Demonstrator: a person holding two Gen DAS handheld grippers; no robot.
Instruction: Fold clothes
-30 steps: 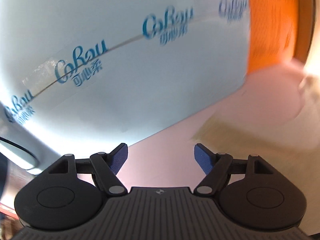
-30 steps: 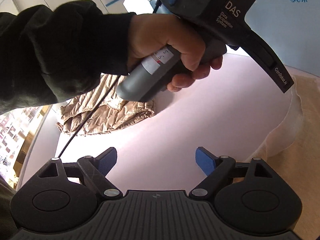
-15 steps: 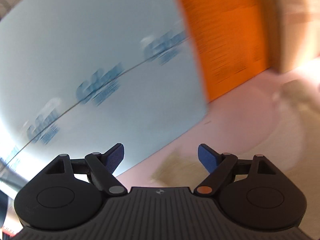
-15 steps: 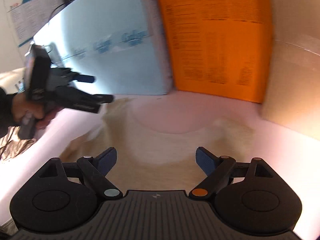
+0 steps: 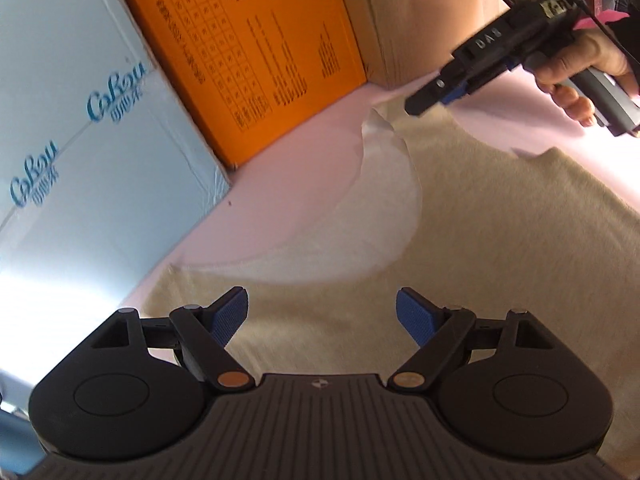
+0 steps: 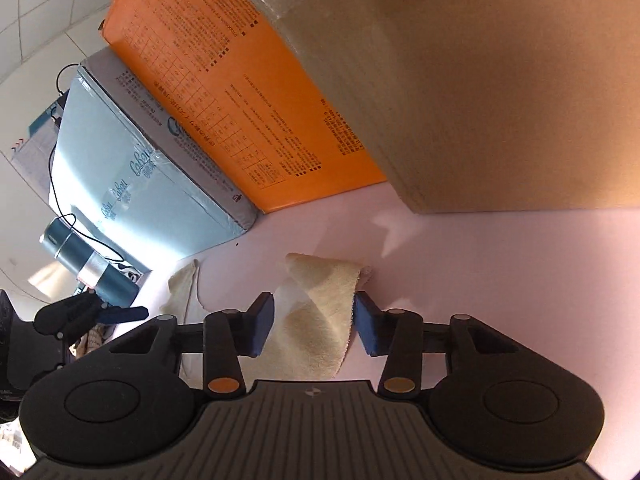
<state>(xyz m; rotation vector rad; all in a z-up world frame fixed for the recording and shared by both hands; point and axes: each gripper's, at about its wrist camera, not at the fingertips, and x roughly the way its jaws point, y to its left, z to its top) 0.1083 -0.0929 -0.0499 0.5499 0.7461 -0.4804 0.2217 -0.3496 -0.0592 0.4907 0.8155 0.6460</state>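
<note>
— Comparing with half a second ago, what differs?

— Both views have sharpened; the cream fleece garment (image 5: 460, 248) on the pink tabletop (image 5: 280, 168) now fills the lower left-wrist frame.

— And the tools?

— The left gripper (image 5: 320, 316) is spread wide over the fleece, holding nothing. The right gripper (image 6: 314, 330) is half open, a raised fold of garment (image 6: 320, 320) between its pads, unpinched.

— Anything exclusive to one view?

— Only the right-wrist view shows the orange printed carton's (image 6: 248, 96) top edge and a dark cylindrical flask (image 6: 86, 264) at mid left.

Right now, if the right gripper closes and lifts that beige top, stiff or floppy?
Likely floppy: the beige knit top already curls over between the right gripper's open jaws. Probably light, lying thin on the pink table. Its fuzzy weave should resist slipping.
</note>
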